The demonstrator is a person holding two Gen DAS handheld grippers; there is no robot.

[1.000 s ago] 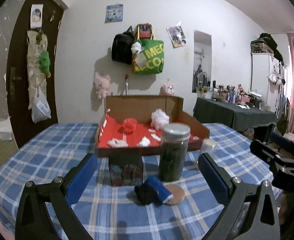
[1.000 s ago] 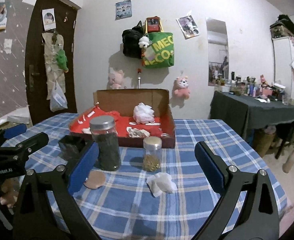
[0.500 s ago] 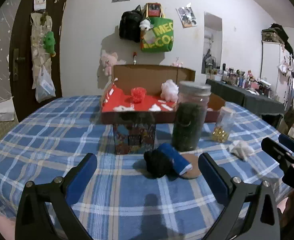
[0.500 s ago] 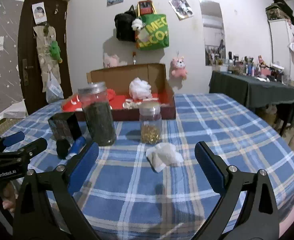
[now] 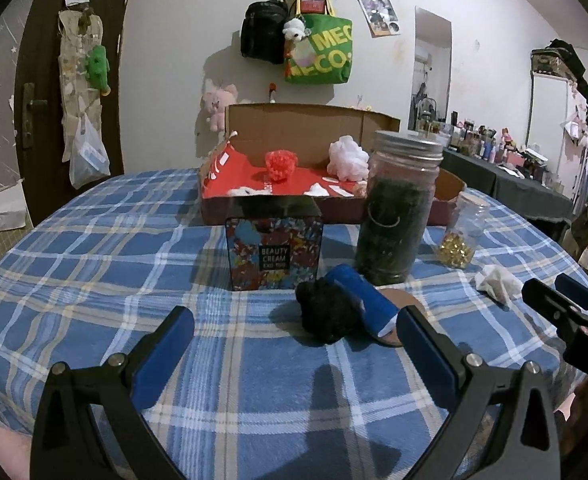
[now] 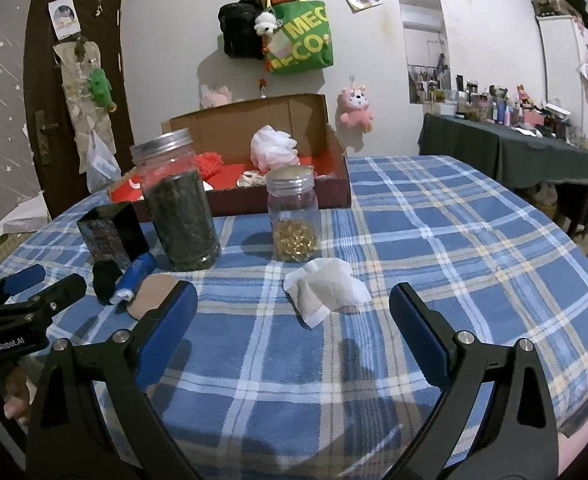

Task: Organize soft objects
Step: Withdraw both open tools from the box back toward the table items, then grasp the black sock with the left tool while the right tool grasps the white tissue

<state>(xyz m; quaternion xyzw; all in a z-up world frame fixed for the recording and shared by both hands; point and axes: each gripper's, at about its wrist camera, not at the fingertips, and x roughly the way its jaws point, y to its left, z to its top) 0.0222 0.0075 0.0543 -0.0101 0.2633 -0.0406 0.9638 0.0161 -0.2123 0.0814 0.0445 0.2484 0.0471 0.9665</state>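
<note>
A black pom-pom [image 5: 326, 314] lies on the plaid table beside a blue roll [image 5: 364, 302], just ahead of my open, empty left gripper [image 5: 294, 344]. A crumpled white tissue [image 6: 326, 286] lies just ahead of my open, empty right gripper [image 6: 294, 320]; it also shows in the left wrist view [image 5: 498, 282]. A cardboard box [image 5: 294, 128] with a red lining stands at the back and holds a red pom-pom [image 5: 279, 164] and a white pom-pom [image 5: 348, 158]. The pom-pom [image 6: 107, 282] and roll [image 6: 135, 276] also show in the right wrist view.
A tall jar of dark green stuff [image 5: 394, 208], a small jar of gold beads [image 5: 462, 232], a printed cream box [image 5: 273, 254] and a round brown coaster [image 5: 402, 306] stand around the pom-pom. The table edge curves near both grippers. A dark side table [image 6: 506, 148] is at right.
Both grippers have come lower and closer to the table, so the pom-pom and the tissue now sit nearer between the fingers. Nothing on the table has moved.
</note>
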